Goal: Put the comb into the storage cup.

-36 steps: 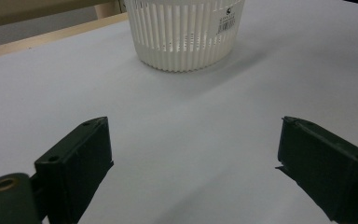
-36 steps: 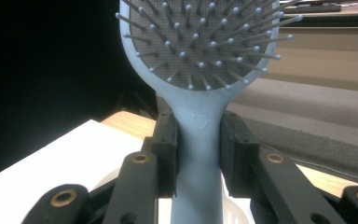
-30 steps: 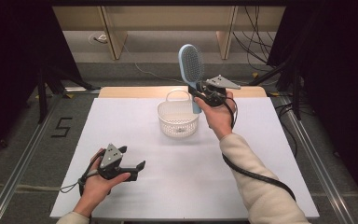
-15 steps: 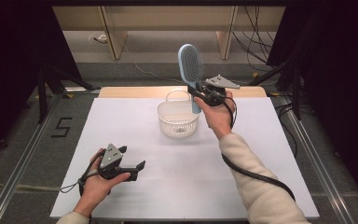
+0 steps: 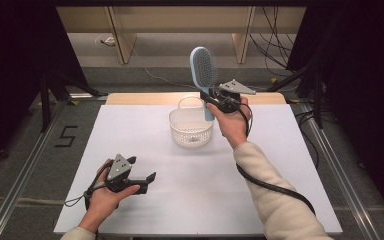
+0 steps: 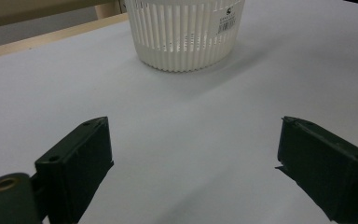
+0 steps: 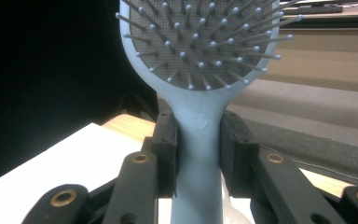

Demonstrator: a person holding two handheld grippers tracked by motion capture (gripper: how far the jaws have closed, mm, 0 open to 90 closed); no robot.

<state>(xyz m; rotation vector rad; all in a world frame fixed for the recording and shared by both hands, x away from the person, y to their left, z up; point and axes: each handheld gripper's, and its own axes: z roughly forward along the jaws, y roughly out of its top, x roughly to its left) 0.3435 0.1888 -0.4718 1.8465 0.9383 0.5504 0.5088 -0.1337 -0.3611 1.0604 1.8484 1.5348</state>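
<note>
- Right gripper (image 5: 211, 102): jaws clamped on handle of the blue hairbrush (image 5: 202, 70), brush head up, bristles facing the gripper camera.
- Hairbrush raised above table, at basket's 1 o'clock in the high view; handle end just beside basket rim.
- White slatted basket (image 5: 191, 127) at table centre, toward 12 o'clock.
- Left gripper (image 5: 147, 175) low at 7 o'clock from basket, well apart; jaws wide apart, nothing between them.
- White table (image 5: 280, 165).

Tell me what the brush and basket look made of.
Brush: likely plastic, matte pale blue, one smooth moulded body; thin pins with ball tips on a grey pad. Basket: probably plastic, white, slightly glossy, thin moulded vertical slats, barcode sticker on its wall.
</note>
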